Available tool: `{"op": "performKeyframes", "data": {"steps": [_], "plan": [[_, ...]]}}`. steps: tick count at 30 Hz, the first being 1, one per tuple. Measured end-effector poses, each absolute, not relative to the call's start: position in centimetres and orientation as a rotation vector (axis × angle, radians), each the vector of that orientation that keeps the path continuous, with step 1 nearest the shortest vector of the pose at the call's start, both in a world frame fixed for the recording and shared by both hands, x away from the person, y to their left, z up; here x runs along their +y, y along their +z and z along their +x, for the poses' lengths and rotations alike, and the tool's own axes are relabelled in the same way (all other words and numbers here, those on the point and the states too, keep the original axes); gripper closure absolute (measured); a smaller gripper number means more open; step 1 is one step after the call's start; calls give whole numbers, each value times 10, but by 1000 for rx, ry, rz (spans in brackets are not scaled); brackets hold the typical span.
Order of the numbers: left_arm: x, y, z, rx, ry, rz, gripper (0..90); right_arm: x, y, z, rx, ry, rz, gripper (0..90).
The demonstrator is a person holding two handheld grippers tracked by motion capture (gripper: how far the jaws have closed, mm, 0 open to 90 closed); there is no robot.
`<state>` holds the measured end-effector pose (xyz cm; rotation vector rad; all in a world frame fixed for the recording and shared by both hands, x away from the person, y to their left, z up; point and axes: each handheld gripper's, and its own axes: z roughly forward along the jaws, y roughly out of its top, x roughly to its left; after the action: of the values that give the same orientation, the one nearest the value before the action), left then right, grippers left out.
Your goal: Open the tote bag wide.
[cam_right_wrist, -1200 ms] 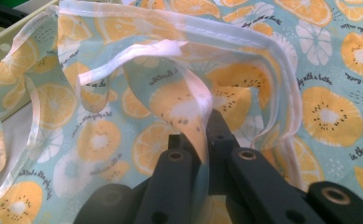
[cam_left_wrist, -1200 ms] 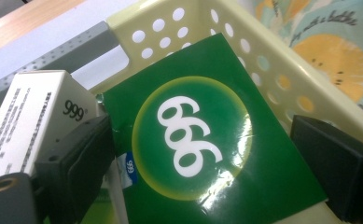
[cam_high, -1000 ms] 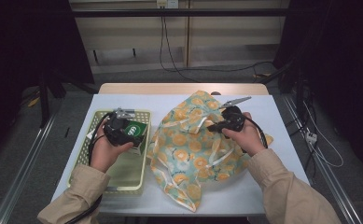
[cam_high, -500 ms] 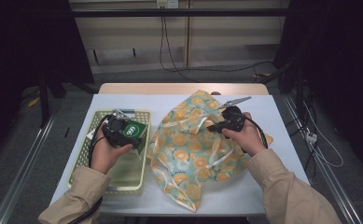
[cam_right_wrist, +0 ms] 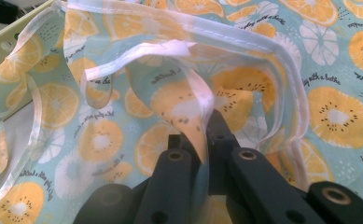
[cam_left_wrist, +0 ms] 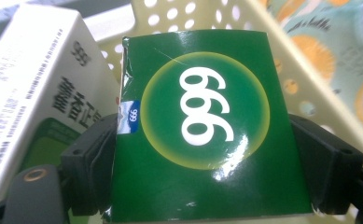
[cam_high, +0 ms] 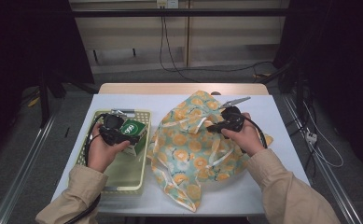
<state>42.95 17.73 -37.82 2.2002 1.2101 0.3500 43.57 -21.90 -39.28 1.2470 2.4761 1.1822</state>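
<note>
A green box marked 999 [cam_high: 132, 127] is tilted up inside the pale yellow perforated basket [cam_high: 123, 189]. My left gripper [cam_high: 123, 135] has it between the jaws, which have just been closing. In the left gripper view both black jaws press against the sides of the green box [cam_left_wrist: 202, 126], with a white printed box [cam_left_wrist: 34, 79] beside it. A teal fabric bag with an orange-slice print [cam_high: 193, 149] lies spread on the table. My right gripper [cam_high: 215, 127] is shut on a fold of its white-trimmed edge [cam_right_wrist: 188, 107], lifting it a little.
The basket wall [cam_left_wrist: 282, 60] rises just behind the green box, close to the bag's left edge. A metal clip-like tool [cam_high: 235, 100] lies on the table beyond the right hand. White table surface [cam_high: 282, 121] shows to the right of the bag.
</note>
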Motion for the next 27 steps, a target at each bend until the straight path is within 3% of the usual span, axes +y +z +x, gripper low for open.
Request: {"op": "performKeyframes", "data": {"steps": [15,27], "plan": [[178,-314,417,1057,390,2185,176,-220,-389,436,2464,1181,1249,888],[147,-300,409,922,323,2173,177,-217,-387,434,2469,1176,1237,888]]}}
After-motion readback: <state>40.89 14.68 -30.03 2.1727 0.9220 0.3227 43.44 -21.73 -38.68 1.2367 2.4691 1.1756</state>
